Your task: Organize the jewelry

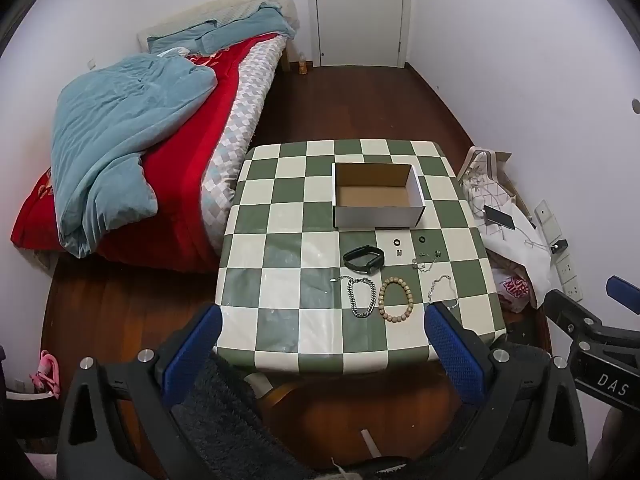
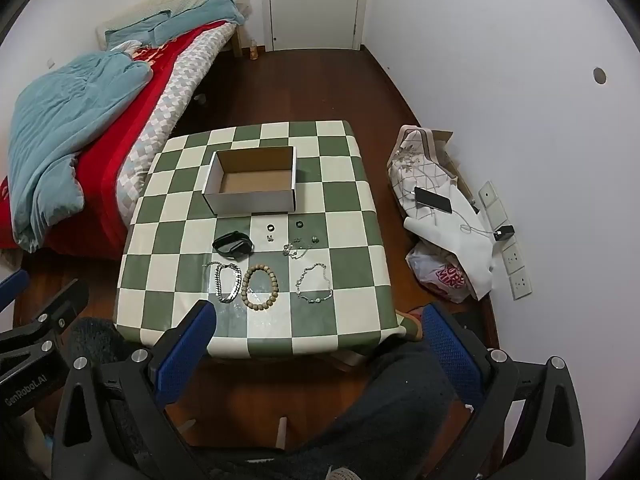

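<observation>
A small table (image 2: 352,216) covered with a green-and-cream checked cloth is seen from above its near edge in both wrist views. An open cardboard box (image 1: 378,196), white outside and brown inside, is set toward the far edge of the surface, and nothing is seen inside it.

The jewelry is laid out between the box and the near edge. Just in front of the box a black wristband (image 1: 363,259) is placed, with two small dark rings (image 1: 397,242) and a tiny metal piece to its right. Further right a tangled thin silver chain (image 2: 298,249) is spread. Nearer the near edge three pieces are lined up side by side: a heavy silver link chain (image 1: 362,297) on the left, a wooden bead bracelet (image 1: 396,300) in the middle just beside it, and a fine silver bracelet (image 2: 315,283) on the right, set apart from the beads.

The left gripper (image 1: 322,350) is held over the near edge with its blue-padded jaws spread wide, and nothing is gripped between them. The right gripper (image 2: 318,346) is likewise held at the near edge, its jaws wide apart and nothing between them.

A bed with a blue duvet (image 1: 120,136) is seen beyond the left edge, and a phone (image 2: 433,200) lies on bags on the floor beyond the right edge.
</observation>
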`<control>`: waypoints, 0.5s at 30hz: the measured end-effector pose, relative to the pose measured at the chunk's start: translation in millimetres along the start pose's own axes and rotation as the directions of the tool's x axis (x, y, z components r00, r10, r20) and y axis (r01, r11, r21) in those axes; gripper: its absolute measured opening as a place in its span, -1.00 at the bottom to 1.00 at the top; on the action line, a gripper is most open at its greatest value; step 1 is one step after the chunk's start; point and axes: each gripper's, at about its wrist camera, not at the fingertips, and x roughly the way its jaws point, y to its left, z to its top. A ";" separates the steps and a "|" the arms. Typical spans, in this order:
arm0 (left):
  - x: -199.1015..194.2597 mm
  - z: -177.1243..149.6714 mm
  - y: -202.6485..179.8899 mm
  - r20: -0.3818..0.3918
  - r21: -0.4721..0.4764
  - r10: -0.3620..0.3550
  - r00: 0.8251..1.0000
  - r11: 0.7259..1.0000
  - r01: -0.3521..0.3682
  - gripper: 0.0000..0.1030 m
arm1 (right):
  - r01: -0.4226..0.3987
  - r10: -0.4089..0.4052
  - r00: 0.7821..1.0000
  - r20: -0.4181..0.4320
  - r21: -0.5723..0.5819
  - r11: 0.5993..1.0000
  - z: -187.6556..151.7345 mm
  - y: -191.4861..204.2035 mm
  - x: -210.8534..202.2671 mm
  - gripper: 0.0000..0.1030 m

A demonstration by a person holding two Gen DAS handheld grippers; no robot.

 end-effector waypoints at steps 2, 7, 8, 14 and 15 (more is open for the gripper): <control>0.8 -0.1 0.1 -0.002 -0.002 0.000 1.000 1.000 0.000 1.00 | -0.002 0.002 1.000 0.002 -0.001 1.000 -0.1 0.3 -0.2 1.00; -1.4 -2.3 1.8 0.000 0.000 -0.007 1.000 1.000 0.007 1.00 | 0.007 -0.007 1.000 0.002 -0.001 1.000 -0.3 0.7 -0.8 1.00; -2.0 -2.7 2.2 0.000 0.000 -0.008 1.000 1.000 0.008 1.00 | 0.007 -0.007 1.000 0.002 0.000 1.000 -0.3 0.4 -1.0 1.00; 0.2 -2.3 -0.6 0.000 -0.001 -0.007 1.000 1.000 0.007 1.00 | 0.004 -0.004 1.000 0.004 -0.005 1.000 2.5 0.6 -0.2 1.00; -0.7 -3.5 -2.9 0.001 -0.001 -0.008 1.000 1.000 0.008 1.00 | 0.004 -0.004 1.000 0.003 -0.007 1.000 1.5 1.6 -0.3 1.00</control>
